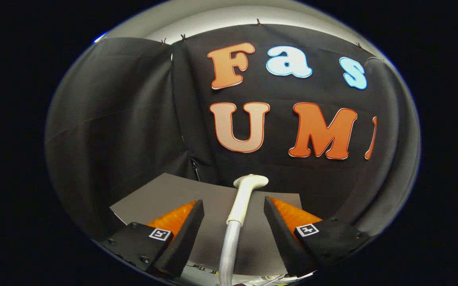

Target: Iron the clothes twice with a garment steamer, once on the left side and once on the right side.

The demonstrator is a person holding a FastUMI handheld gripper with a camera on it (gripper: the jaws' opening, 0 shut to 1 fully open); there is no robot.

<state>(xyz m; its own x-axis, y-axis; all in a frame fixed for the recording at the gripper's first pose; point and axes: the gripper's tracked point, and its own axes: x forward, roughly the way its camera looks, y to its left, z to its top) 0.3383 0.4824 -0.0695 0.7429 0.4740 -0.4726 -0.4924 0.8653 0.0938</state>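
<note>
Cloth-walled recording booth [133, 119]

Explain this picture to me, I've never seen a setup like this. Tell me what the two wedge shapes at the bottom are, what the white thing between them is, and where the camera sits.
The camera rides on a handheld gripper that a person carries, and it looks forward along the tool's two fingers. Its fisheye lens is why everything bends into a round image.

The two wedge shapes are those fingers. They stand apart, so the gripper is open and presses on nothing.

The white thing is the garment steamer: a light handle with a flattened head, and a pale hose running down from it. It sits in the gap between the fingers, touching neither one.

Behind it lies a flat grey board, and beyond that hangs the booth's black cloth wall. Some pale papers lie at the very bottom, too small to make out.
</note>
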